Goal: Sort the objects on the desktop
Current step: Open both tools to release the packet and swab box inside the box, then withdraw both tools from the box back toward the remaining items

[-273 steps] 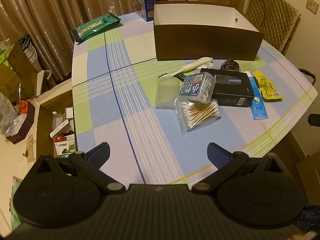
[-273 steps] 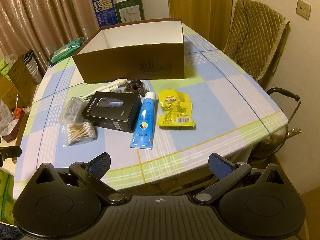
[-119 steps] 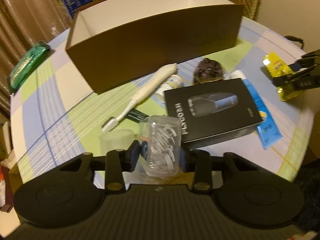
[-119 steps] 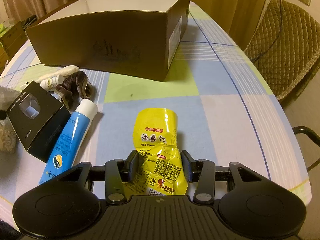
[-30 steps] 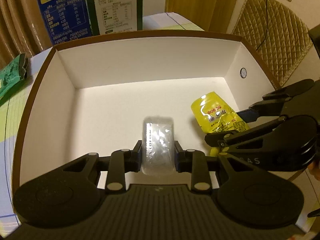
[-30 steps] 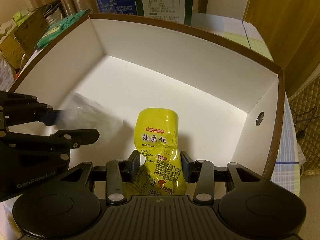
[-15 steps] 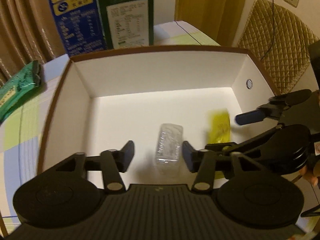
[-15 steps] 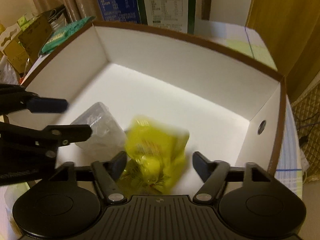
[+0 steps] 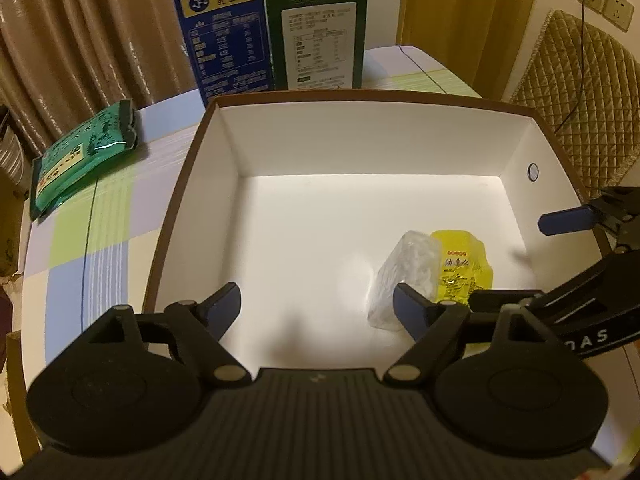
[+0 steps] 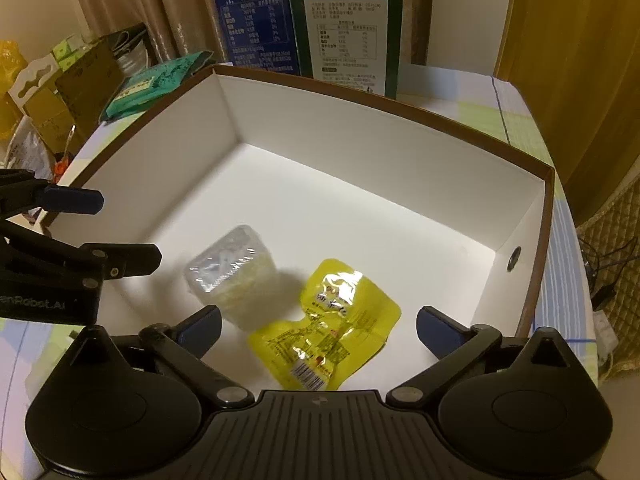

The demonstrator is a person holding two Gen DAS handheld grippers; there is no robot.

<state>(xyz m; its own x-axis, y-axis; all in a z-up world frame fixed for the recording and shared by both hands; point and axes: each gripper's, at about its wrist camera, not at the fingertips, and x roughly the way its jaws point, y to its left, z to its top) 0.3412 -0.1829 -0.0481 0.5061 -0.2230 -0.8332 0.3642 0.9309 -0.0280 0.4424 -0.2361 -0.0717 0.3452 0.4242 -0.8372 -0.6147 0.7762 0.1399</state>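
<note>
Left wrist view: looks down into the brown cardboard box with smooth white inner walls.
Left gripper: black, blue-padded jaws spread and opening, nothing between them; the right pad overlaps the clear case in the picture, contact not certain.
Clear ribbed plastic case: lies on the box floor, touching the glossy yellow foil snack pouch to its right.
Right gripper: enters from the right edge, one blue pad above the pouch.
Green crinkled packet: flat on the pastel checked tablecloth, left of the box.
Cartons: blue milk carton and dark green carton upright behind the box.

Right wrist view: same box, seen from its other side.
Right gripper: jaws wide and opening, empty; the creased pouch lies on the floor below the gap.
Case: translucent, rounded, just left of the pouch.
Left gripper: reaches in from the left, jaws apart.
</note>
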